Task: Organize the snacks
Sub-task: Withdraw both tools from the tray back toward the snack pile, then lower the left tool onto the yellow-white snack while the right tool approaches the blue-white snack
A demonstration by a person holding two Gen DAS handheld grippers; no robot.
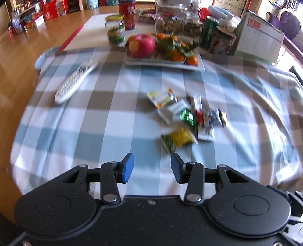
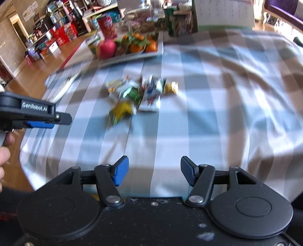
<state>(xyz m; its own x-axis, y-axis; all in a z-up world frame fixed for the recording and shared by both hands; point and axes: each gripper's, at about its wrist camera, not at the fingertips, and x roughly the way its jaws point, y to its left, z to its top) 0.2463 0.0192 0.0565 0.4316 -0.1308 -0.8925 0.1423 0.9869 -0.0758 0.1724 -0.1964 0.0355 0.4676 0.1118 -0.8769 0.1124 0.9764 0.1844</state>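
A small heap of snack packets (image 1: 184, 115) lies on the checked tablecloth (image 1: 94, 132), with a yellow-green packet (image 1: 180, 140) nearest me. In the right wrist view the same heap (image 2: 141, 94) sits mid-table, blurred. My left gripper (image 1: 152, 168) hovers short of the pile, open, nothing between its blue pads. My right gripper (image 2: 153, 171) is also open and empty, farther back from the heap. The left gripper (image 2: 45, 121) also shows at the left edge of the right wrist view, held by a hand (image 2: 4, 151).
A white tray (image 1: 164, 63) with an apple (image 1: 142, 45) and tangerines stands behind the snacks. A remote control (image 1: 75, 81) lies left. Jars, a red can (image 1: 127, 14), a green can (image 1: 208, 32) and a desk calendar (image 1: 259, 37) crowd the far table. Wooden floor is at left.
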